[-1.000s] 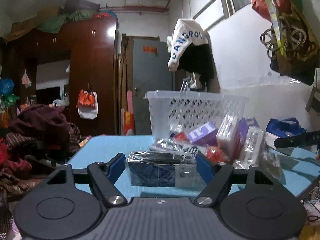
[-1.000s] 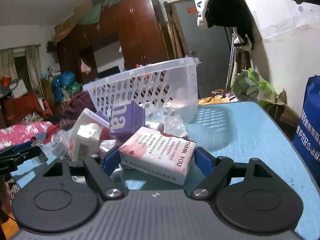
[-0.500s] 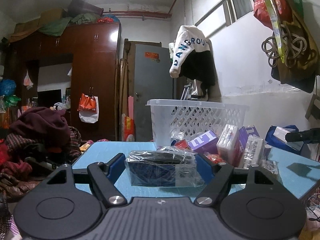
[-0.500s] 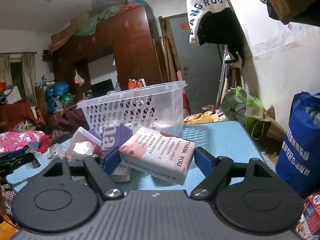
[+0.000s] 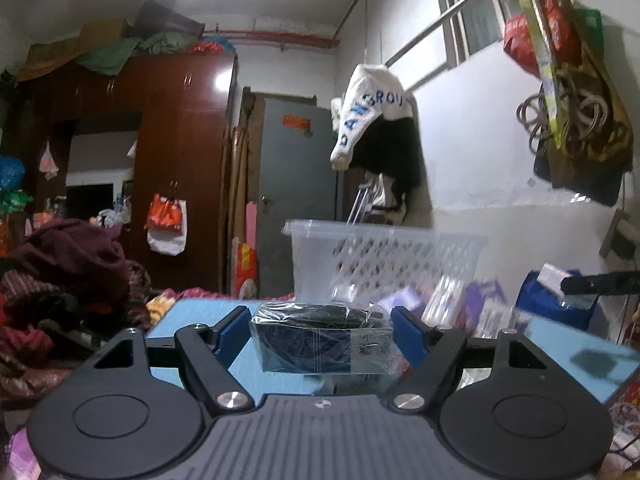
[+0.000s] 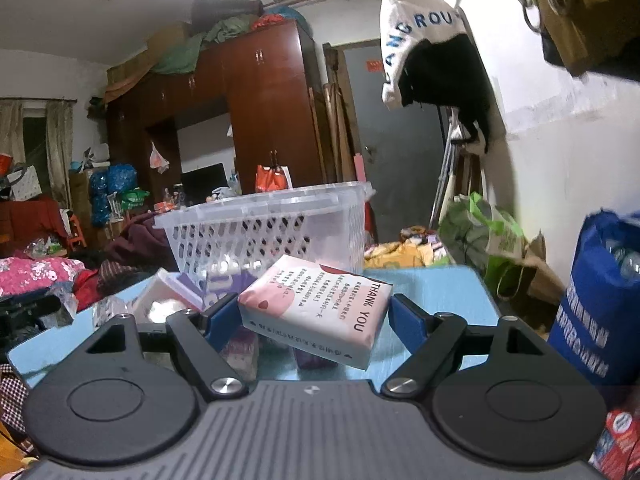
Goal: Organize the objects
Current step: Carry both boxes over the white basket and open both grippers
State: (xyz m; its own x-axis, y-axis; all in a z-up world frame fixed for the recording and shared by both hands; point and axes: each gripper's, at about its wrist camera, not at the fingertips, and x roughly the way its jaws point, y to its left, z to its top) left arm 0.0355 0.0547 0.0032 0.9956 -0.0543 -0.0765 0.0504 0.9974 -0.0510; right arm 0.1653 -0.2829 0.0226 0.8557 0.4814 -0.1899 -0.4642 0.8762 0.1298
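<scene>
Packets are clamped in both tools: the left tool (image 5: 322, 334) grips a dark, film-wrapped box (image 5: 322, 342), the right tool (image 6: 312, 316) a pink and white tissue pack (image 6: 316, 312) printed THANK YOU. Compared with a second ago, the right pack has come up off the pile of packets (image 6: 188, 300), and the white basket (image 6: 272, 228) now sits lower ahead of it. Both loads look clear of the blue table (image 6: 436, 288), so dropping them into the basket is probably next.
</scene>
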